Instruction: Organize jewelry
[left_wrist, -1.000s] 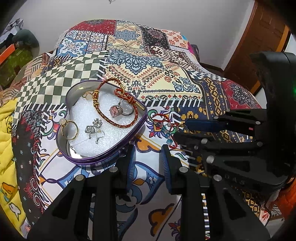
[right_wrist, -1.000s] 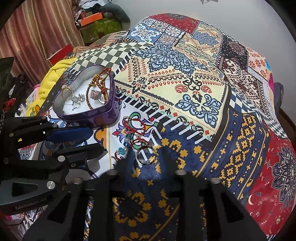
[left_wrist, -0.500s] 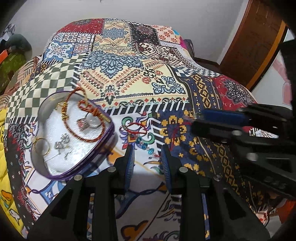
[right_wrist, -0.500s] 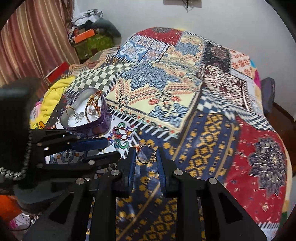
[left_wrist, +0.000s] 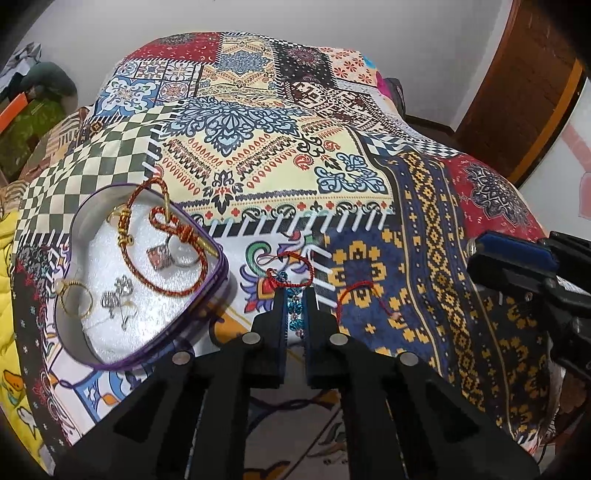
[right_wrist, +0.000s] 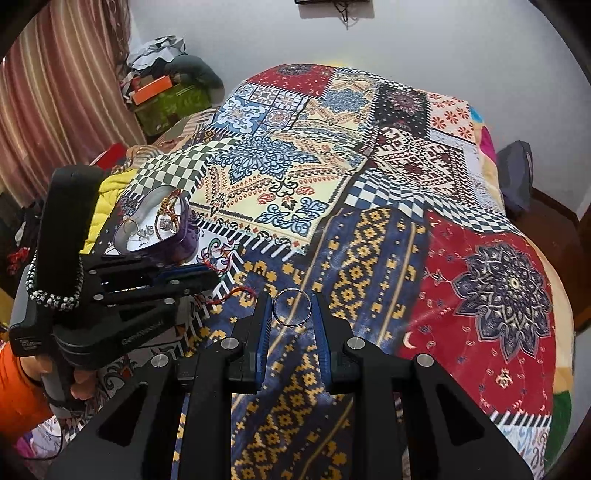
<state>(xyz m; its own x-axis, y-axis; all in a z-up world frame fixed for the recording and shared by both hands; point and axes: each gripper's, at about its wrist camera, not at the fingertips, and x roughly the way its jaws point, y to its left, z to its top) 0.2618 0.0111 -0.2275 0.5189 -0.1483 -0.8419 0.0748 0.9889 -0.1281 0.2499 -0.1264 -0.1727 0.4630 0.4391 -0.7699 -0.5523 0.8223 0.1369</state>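
A purple heart-shaped tin with white foam holds a red-gold cord bracelet, a pink-stone ring, a gold ring and silver earrings. Just right of it on the bedspread lies a red-thread bracelet with blue beads. My left gripper is shut on its beaded part. A loose red thread loop lies beside it. My right gripper is shut on a silver ring and holds it above the blue-and-yellow patch. The left gripper shows low by the tin.
A patchwork bedspread covers the bed, which drops off at the right. A yellow blanket lies past the tin. Boxes and clothes pile by a striped curtain. A wooden door stands far right. A hand in an orange sleeve grips the left handle.
My left gripper moved forward to the beaded bracelet and closed its jaws on it. My right gripper, shut on the silver ring, lifted it off the bedspread and drew back to the right.
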